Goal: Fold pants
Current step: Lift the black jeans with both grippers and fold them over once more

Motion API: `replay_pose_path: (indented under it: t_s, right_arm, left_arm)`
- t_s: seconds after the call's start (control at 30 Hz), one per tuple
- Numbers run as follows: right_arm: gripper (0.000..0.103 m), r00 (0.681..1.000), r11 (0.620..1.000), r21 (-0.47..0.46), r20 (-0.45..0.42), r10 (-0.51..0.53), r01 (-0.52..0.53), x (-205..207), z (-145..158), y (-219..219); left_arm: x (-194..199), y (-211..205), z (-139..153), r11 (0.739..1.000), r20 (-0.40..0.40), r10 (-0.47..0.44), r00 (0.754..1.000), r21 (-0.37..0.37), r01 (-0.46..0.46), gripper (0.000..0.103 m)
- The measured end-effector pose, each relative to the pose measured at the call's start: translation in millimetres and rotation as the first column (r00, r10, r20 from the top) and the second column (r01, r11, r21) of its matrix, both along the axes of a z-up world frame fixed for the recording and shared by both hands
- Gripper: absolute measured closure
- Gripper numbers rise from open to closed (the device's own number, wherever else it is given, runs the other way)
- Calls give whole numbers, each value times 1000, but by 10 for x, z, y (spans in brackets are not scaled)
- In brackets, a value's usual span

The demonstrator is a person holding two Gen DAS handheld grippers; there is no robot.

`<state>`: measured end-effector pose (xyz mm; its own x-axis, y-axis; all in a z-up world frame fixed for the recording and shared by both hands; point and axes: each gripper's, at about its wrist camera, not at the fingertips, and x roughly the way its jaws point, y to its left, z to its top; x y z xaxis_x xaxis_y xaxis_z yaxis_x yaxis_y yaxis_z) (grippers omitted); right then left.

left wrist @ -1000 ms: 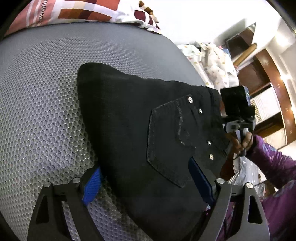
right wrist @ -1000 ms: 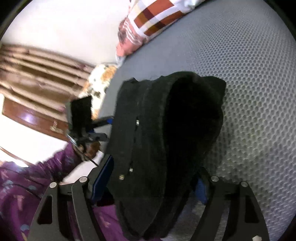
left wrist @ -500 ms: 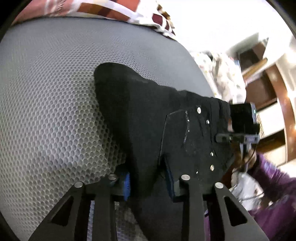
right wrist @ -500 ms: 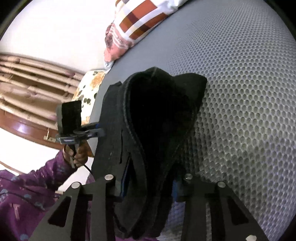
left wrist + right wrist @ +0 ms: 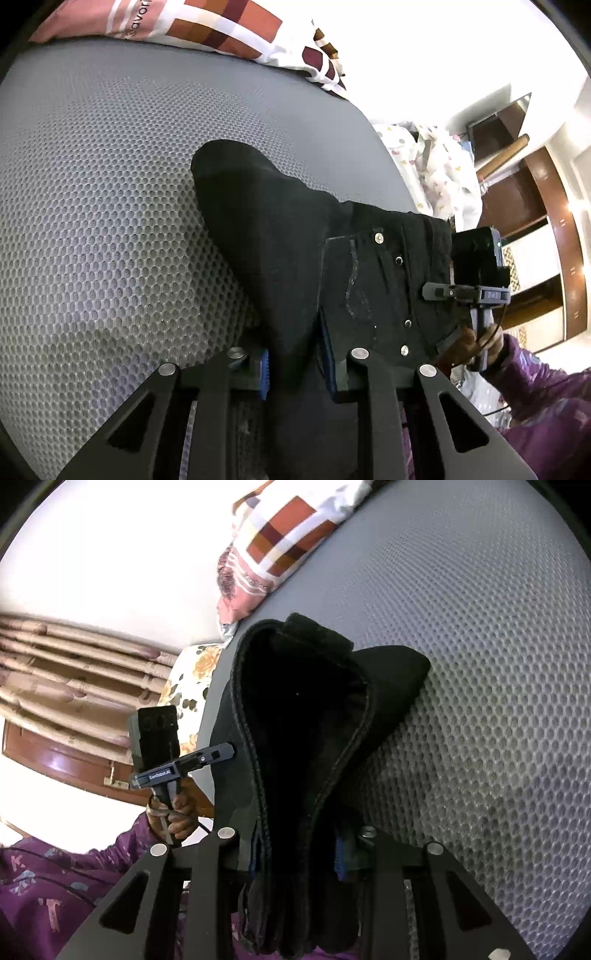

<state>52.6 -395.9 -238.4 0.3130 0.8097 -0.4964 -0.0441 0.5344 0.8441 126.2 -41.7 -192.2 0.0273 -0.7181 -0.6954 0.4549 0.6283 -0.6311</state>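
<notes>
Between the clenched jaws of the left gripper point(image 5: 295, 365) a thick bunch of the black pants point(image 5: 295, 258) is pinched, the blue pads pressing either side. The right gripper point(image 5: 295, 853) likewise clamps a wad of the same cloth, its seamed edges curling up and away from the jaws. Just beyond the left jaws lies a stitched back pocket with silver rivets; farther out the dark denim rises in a rounded fold. The garment rests on the grey honeycomb mattress point(image 5: 92, 221), ahead of both grippers. Beyond it lies a checked pillow point(image 5: 207, 29).
</notes>
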Motion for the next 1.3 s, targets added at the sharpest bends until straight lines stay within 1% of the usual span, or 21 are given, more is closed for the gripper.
replay_pose_path:
  t_s: [0.1, 0.2, 0.27, 0.37, 0.53, 0.63, 0.73, 0.83, 0.9, 1.03, 1.13, 1.23, 1.3]
  right_arm:
    - [75, 1000, 1000, 14, 8, -11, 11, 8, 69, 39]
    - [75, 1000, 998, 56, 22, -11, 10, 89, 157, 161]
    - [75, 1000, 998, 62, 32, 0, -2, 159, 194, 249]
    - [75, 999, 996, 86, 46, 21, -24, 302, 239, 418]
    - [75, 995, 990, 127, 84, 55, -66, 708, 323, 788]
    - [75, 990, 985, 143, 112, 80, -96, 1050, 378, 1059]
    - [75, 983, 980, 149, 149, 107, -129, 1436, 442, 1359]
    - [75, 978, 975, 167, 173, 117, -146, 1838, 473, 1635]
    - [75, 975, 971, 178, 183, 124, -157, 2103, 478, 1814]
    - [75, 970, 968, 181, 199, 139, -175, 2554, 469, 2136]
    - [75, 971, 965, 195, 194, 137, -175, 2866, 393, 2294]
    - [75, 974, 962, 208, 179, 140, -177, 3073, 280, 2447]
    - [75, 974, 963, 199, 172, 148, -182, 3195, 200, 2557]
  left_arm:
    - [-6, 12, 59, 1000, 3, 5, 1000, -13, -5, 81]
    - [1, 132, 113, 999, 5, 26, 1000, -25, -26, 81]
    - [21, 224, 171, 998, 17, 48, 999, -29, -48, 81]
    - [92, 378, 264, 995, 31, 92, 995, -46, -90, 81]
    - [317, 836, 404, 980, 61, 193, 979, -60, -190, 81]
    - [544, 1155, 508, 966, 90, 256, 962, -63, -251, 81]
    - [822, 1467, 628, 949, 135, 314, 940, -60, -309, 81]
    - [1090, 1691, 682, 936, 173, 353, 920, -57, -348, 81]
    - [1307, 1853, 693, 923, 184, 385, 905, -61, -380, 81]
    - [1690, 2085, 651, 907, 195, 420, 886, -60, -417, 81]
    - [1944, 2236, 570, 896, 202, 443, 873, -62, -440, 81]
    - [2179, 2407, 466, 880, 200, 475, 857, -69, -471, 81]
    - [2347, 2508, 358, 870, 193, 491, 850, -64, -488, 81]
